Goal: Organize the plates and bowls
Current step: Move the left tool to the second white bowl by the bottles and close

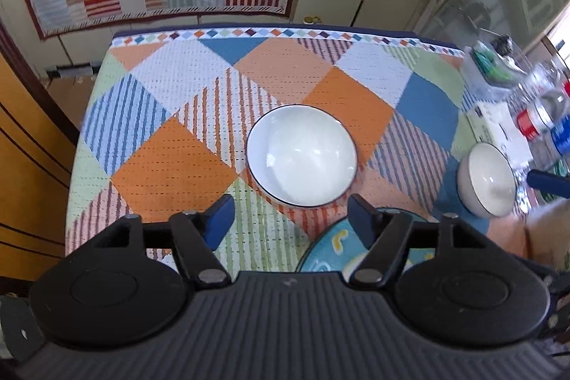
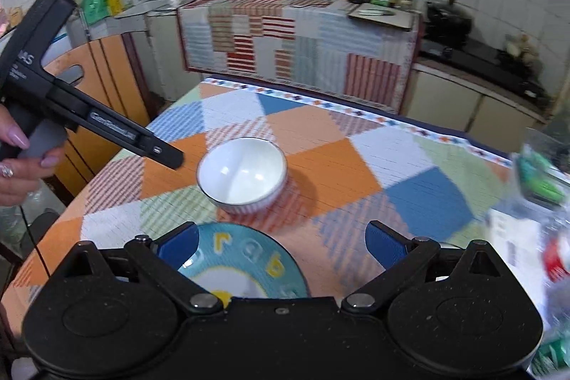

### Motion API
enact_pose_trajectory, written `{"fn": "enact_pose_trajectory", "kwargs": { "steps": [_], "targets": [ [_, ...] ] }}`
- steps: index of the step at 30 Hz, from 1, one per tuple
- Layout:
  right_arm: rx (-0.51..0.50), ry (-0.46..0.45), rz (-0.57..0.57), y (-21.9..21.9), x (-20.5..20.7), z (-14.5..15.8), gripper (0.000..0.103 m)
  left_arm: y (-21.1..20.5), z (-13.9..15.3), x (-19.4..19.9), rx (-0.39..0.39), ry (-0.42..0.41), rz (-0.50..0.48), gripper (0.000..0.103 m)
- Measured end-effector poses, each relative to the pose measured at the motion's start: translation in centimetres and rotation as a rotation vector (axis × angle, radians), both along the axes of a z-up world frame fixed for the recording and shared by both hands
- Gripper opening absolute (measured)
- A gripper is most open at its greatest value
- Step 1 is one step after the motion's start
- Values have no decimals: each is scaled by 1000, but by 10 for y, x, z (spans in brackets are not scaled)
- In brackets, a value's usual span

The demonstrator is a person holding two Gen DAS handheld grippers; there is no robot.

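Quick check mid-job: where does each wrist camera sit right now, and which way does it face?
Left wrist: above the table's near edge, angled down at the white bowl; own open fingers show.
Right wrist: nearby, facing the counter; own open fingers, plus a hand holding the left gripper.
Shared: white bowl, teal plate.

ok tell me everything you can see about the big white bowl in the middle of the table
The big white bowl is round, glossy and ceramic-looking, with a thin dark line around its rim and faint vertical ribbing on its outer wall. It stands upright and empty on the patchwork tablecloth near the table's centre, reflecting light inside. Nothing touches it but the cloth. A teal plate lies close by, apart from it, and neither tool holds it.
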State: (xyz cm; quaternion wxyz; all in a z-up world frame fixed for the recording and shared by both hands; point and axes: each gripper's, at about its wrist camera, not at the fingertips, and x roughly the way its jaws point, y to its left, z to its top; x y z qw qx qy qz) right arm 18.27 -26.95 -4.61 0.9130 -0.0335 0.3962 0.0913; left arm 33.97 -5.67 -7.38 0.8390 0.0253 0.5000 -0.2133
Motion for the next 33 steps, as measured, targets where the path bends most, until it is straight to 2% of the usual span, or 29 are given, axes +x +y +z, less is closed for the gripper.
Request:
{"fn": "enact_pose_trajectory", "kwargs": {
  "steps": [3, 7, 11, 14, 18, 22, 28, 33],
  "targets": [
    [11, 0, -57, -9, -17, 8, 101, -9, 14, -13, 32, -23, -34, 83],
    [30, 9, -111, -20, -37, 16, 101, -27, 32, -30, 77, -44, -75, 87],
    [-16, 38, -156, -26, -49, 19, 101, -46, 45, -50, 99, -71, -153, 91],
    [-33, 26, -225, -34, -59, 23, 101, -62, 47, -61, 110, -79, -216, 93],
    [-36, 40, -262, -51, -68, 21, 101, -86, 38, -69, 117, -72, -277, 93],
    [-52, 73, -300, -63, -68, 6, 101, -110, 20, -68, 119, -48, -301, 93],
    [-100, 125, -349, -71, -53, -36, 101, -143, -10, -55, 87, 22, -329, 93],
    [-125, 180, -375, -85, -33, -70, 101, -169, -26, -44, 36, 37, -355, 92]
  ]
}}
